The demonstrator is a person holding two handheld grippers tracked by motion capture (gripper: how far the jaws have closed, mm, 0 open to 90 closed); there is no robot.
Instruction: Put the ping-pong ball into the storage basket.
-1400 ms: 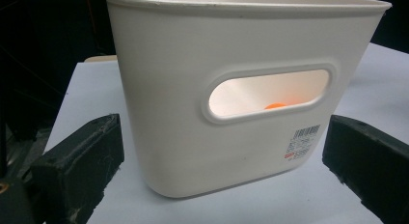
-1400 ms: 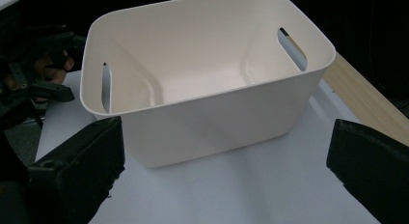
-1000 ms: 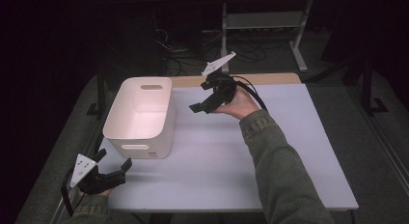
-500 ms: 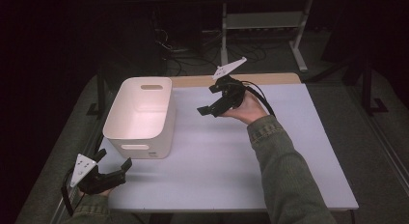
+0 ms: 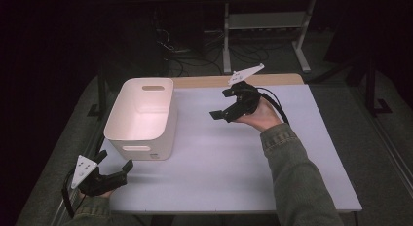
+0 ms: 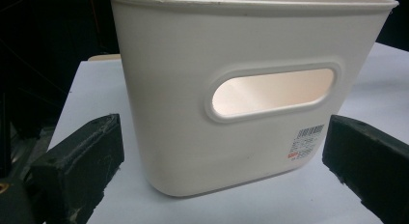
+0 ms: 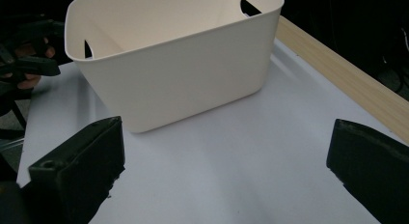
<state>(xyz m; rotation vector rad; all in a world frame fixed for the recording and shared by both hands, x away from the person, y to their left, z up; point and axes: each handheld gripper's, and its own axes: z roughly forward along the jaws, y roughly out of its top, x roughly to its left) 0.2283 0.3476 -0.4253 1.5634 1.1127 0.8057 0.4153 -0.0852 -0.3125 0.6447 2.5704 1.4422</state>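
**White bin, upright and empty**

We see a white plastic bin (image 5: 141, 116) standing upright on the table's left half, its inside bare. It has rounded corners, an oval handle slot in each short end, and a barcode sticker low on the near end.

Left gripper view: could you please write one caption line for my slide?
Open left gripper faces the handle slot of a white plastic bin with a barcode label, standing on the pale table.

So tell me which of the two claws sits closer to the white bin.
The left claw, low at the table's near left corner, just short of the white bin's handle end. The right claw is held up off the table, farther from the bin's side. Both are open.
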